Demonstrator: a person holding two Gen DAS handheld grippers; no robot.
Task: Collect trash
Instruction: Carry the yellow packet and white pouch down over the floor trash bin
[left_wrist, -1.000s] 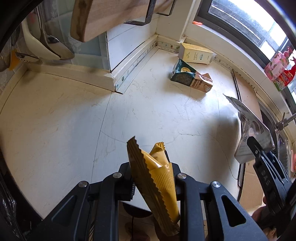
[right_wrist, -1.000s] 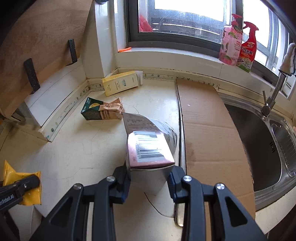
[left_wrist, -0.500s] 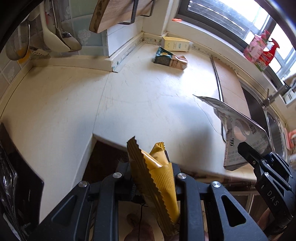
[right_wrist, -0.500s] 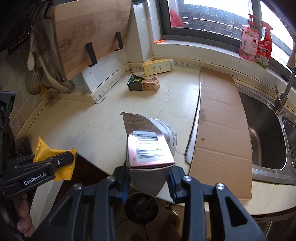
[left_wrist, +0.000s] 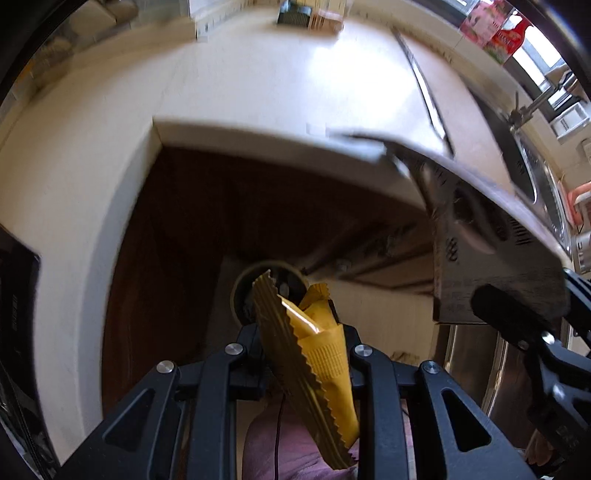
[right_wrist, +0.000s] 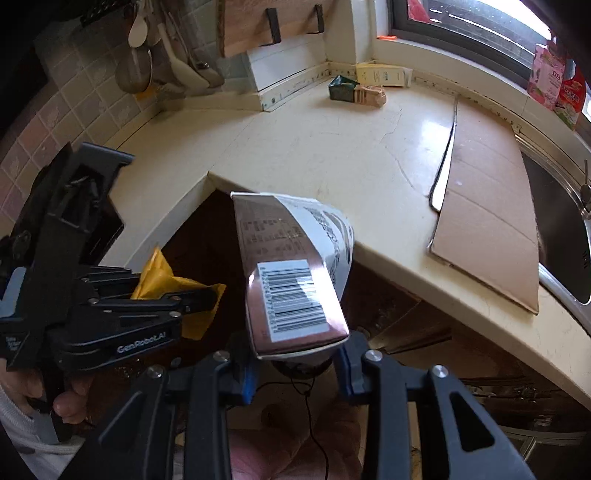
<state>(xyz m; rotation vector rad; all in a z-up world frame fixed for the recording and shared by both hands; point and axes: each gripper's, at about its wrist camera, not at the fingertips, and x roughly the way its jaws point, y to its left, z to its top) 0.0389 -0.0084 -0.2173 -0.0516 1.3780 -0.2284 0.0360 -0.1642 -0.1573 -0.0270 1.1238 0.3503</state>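
Beyond the edge of the cream stone countertop (right_wrist: 332, 147), both grippers hang over the dark floor in front of the brown cabinet. The left gripper (left_wrist: 303, 354) has its jaws pressed tight on a crinkled yellow foil snack wrapper (left_wrist: 317, 354) with a zigzag-cut edge and a fine ribbed seal; the wrapper stands up between the black fingers. The right gripper (right_wrist: 295, 354) pinches a flattened glossy carton (right_wrist: 295, 280), pinkish-silver with a white barcode label, one printed white panel curling away to the side.

Below the wrapper, in the left wrist view, sits a round dark-rimmed bin (left_wrist: 269, 288); what lies in it is too blurred to tell.

On the countertop, near the back corner, a dark green and tan crushed carton (right_wrist: 356, 92) lies just beside a pale yellow box (right_wrist: 382, 74). A flat sheet of brown corrugated cardboard (right_wrist: 487, 206) lies on the counter next to the stainless steel sink (right_wrist: 561, 236). Two pink and red printed pouches (right_wrist: 557, 85) stand on the window ledge.
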